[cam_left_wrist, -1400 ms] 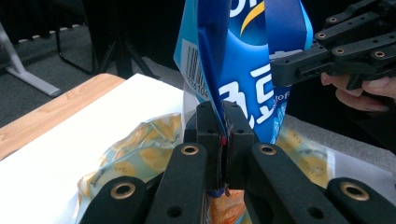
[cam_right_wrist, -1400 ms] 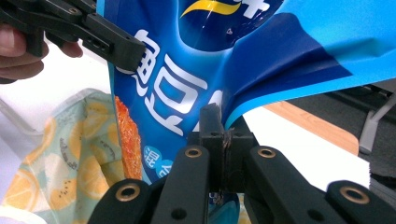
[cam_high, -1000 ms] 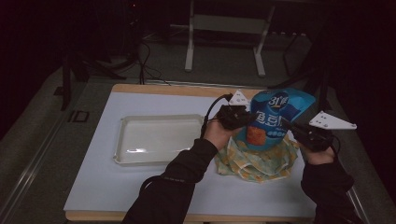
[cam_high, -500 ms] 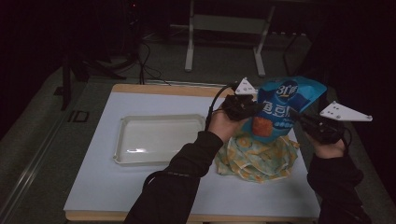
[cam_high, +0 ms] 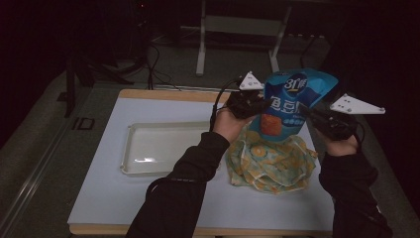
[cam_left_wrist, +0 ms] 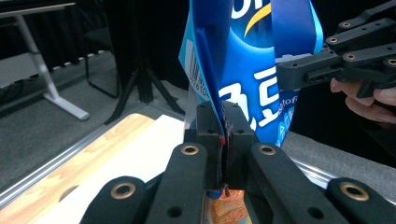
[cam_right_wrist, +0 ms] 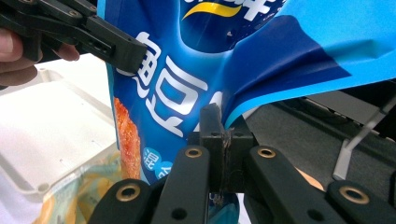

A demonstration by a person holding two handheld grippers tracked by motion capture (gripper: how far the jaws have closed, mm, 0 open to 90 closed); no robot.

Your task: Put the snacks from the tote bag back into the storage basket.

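On the left of the white worktop (cam_high: pixel 99 198) the shallow clear plastic tray (cam_high: pixel 163 148) lies empty, so nothing has been put into it yet. The left tongs (cam_high: pixel 260 105) are clamped on one side edge of the glossy blue printed snack bag (cam_high: pixel 292 106), and the right tongs (cam_high: pixel 312 113) pinch its other edge. The bag hangs in the air above the crumpled yellow-and-green patterned cloth (cam_high: pixel 272 166), so lifting looks done, while opening or placing it appears left.

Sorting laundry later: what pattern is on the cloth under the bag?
Yellow-orange fruit slices on pale green cloth, clearest in the high view.
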